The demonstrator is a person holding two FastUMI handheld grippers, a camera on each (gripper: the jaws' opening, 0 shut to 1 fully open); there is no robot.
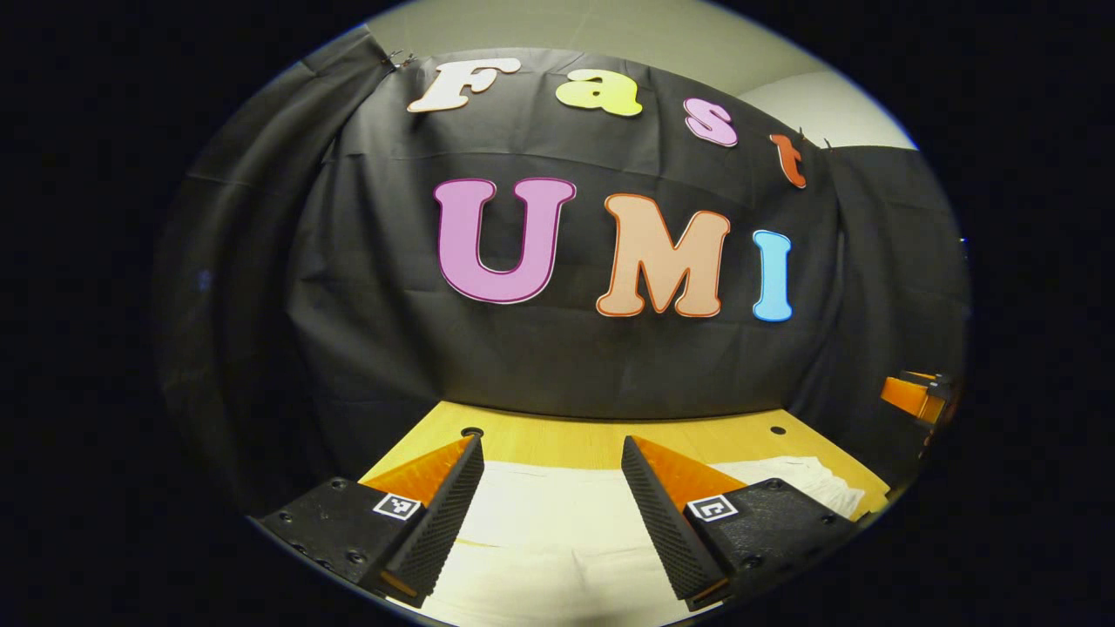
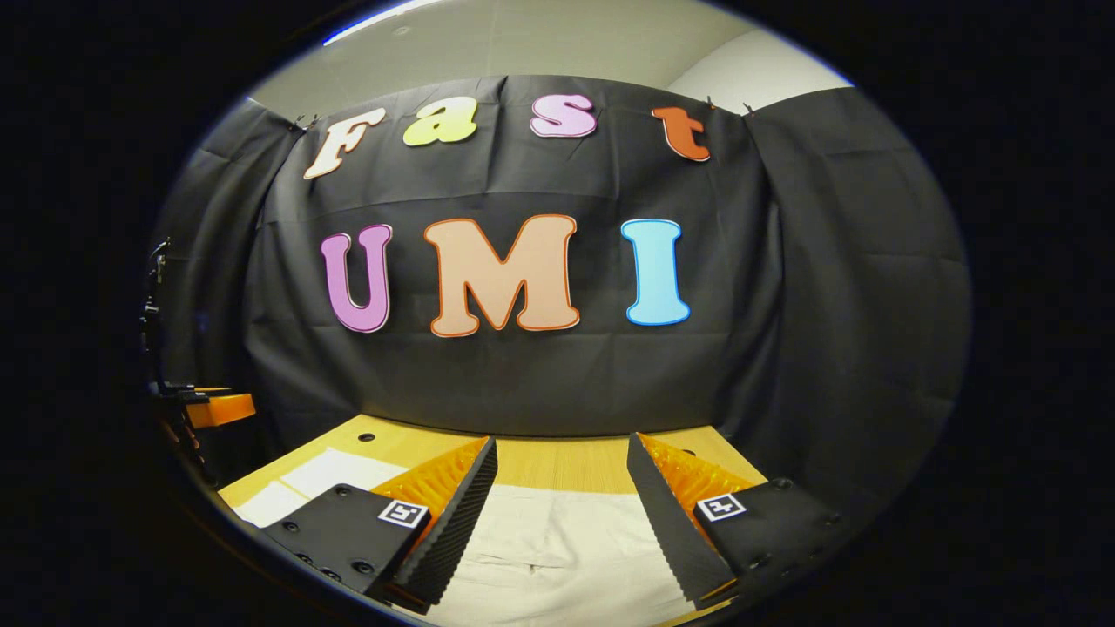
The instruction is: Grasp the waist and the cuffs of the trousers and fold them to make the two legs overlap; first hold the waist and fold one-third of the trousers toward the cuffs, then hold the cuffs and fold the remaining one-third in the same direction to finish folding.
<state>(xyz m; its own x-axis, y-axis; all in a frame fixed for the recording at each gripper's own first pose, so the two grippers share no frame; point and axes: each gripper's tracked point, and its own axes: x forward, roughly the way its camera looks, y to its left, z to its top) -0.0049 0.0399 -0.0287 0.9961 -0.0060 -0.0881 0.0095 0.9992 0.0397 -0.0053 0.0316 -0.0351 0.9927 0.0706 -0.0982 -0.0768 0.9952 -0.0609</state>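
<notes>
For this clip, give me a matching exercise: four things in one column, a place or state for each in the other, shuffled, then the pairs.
Things:
1. trousers
2. table
3. left tool
4. right tool

Places or states:
A. open, above the trousers, in the left gripper view
B. pale, lying flat on the table
C. wooden, with small dark holes
D. open, above the trousers, in the right gripper view

Pairs: 1-B, 2-C, 3-A, 4-D

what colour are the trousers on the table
Off-white, cream, and plain; the trousers show best in the right gripper view, lying on the wooden table.
</notes>
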